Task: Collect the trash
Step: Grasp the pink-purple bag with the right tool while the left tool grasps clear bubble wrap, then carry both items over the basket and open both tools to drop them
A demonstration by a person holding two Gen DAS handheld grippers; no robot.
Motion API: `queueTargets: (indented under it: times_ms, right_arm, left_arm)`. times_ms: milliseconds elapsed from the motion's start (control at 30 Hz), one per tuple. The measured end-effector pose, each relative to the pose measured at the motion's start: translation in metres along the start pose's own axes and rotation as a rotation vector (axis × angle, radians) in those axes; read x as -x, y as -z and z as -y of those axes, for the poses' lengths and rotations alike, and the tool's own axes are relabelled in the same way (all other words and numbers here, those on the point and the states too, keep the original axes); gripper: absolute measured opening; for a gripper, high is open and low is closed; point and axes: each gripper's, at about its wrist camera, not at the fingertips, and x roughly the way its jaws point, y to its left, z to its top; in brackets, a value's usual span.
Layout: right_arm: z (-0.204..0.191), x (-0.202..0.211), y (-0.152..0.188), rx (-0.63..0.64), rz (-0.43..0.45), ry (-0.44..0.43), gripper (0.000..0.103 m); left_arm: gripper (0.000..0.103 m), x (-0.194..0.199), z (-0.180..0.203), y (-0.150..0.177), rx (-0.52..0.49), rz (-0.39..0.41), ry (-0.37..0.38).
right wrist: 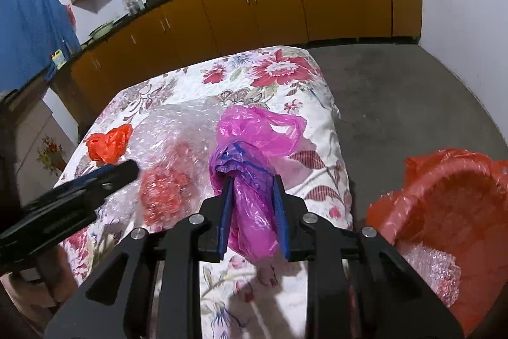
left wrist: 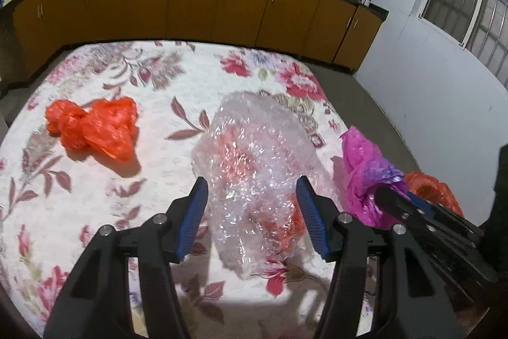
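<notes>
Right wrist view: right gripper (right wrist: 252, 199) is clamped on pink bag (right wrist: 254, 148); red-lined bin (right wrist: 444, 205) at 3 o'clock already holds bubble wrap. Left gripper (left wrist: 252, 218), jaws wide, straddles bubble wrap (left wrist: 254, 154); orange bag (left wrist: 95, 129) uncollected at 10 o'clock.

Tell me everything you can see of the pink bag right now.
The pink bag is thin, glossy, translucent plastic, crumpled into a bunch, with a handle loop flopping out at its far end. A purplish patch shows where the layers bunch near the jaws. It lies on the floral cloth near the table's right edge, beside the bubble wrap. The right gripper is shut on its near end.
</notes>
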Motion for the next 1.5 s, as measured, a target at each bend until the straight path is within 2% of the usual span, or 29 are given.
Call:
queueTargets:
  times_ms: [100,167,267,733,933,1233,1500]
  right_arm:
    - [0.000,0.008,0.001,0.001,0.016,-0.001,0.025]
    - [0.000,0.012,0.002,0.000,0.023,0.001,0.025]
    - [0.002,0.018,0.003,0.000,0.027,0.003,0.025]
    - [0.005,0.043,0.008,-0.009,0.050,0.007,0.025]
    - [0.003,0.063,0.008,-0.006,0.087,0.008,0.025]
    - [0.011,0.103,0.013,-0.010,0.155,0.061,0.025]
    - [0.033,0.145,0.024,-0.055,0.227,0.142,0.025]
  left_arm:
    - [0.049,-0.007,0.000,0.002,0.003,-0.012,-0.007]
    - [0.029,-0.009,0.000,0.002,0.000,-0.019,0.003]
    - [0.021,-0.004,0.000,0.003,-0.011,0.002,0.012]
    - [0.018,0.058,-0.009,0.001,-0.037,0.100,0.009]
    - [0.018,0.084,-0.008,-0.003,-0.041,0.139,0.019]
    - [0.017,0.115,0.024,-0.003,-0.085,0.181,0.079]
    - [0.017,0.133,0.066,0.006,-0.146,0.189,0.157]
